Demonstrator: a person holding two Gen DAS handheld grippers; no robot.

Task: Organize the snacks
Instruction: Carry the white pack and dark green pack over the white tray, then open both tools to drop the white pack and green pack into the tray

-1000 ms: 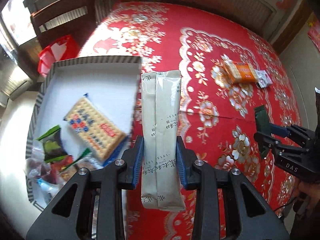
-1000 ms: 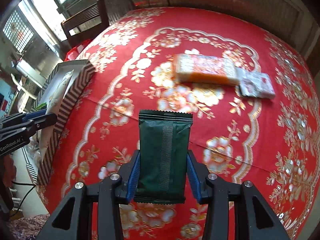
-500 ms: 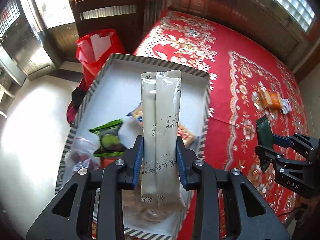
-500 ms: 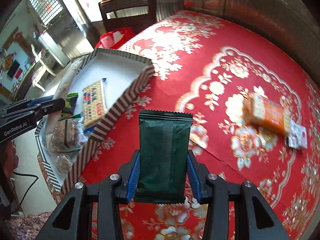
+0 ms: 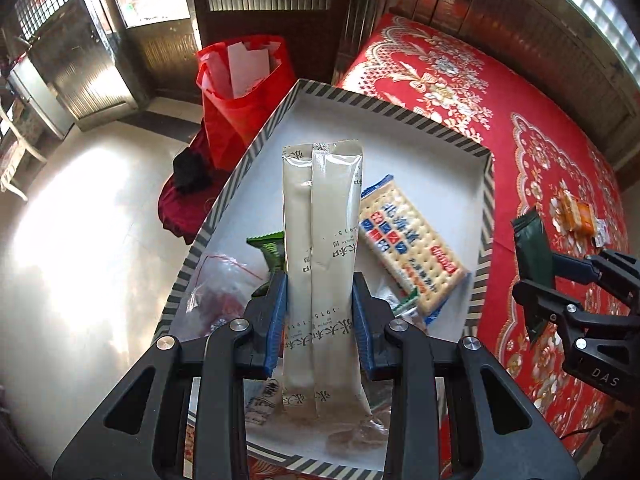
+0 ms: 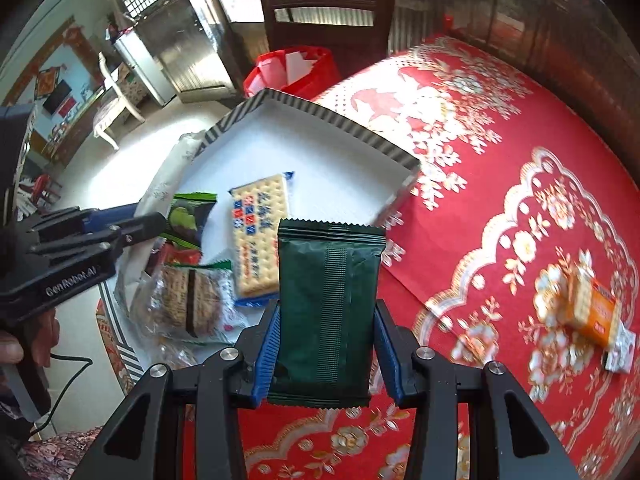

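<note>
The left gripper (image 5: 320, 316) squeezes a long tan snack pack (image 5: 322, 264) in the middle of its view, over the striped box (image 5: 390, 110). The right gripper (image 6: 326, 354) pinches a dark green packet (image 6: 328, 308) — low in its view, over the red tablecloth (image 6: 500, 208) beside the box, where a cracker pack (image 6: 258, 236) lies.

"GenRobot.AI" on left claw (image 6: 136, 222) housing, "DAS" on right claw (image 5: 532, 280) housing, "1915" on beige packet (image 5: 320, 248).
</note>
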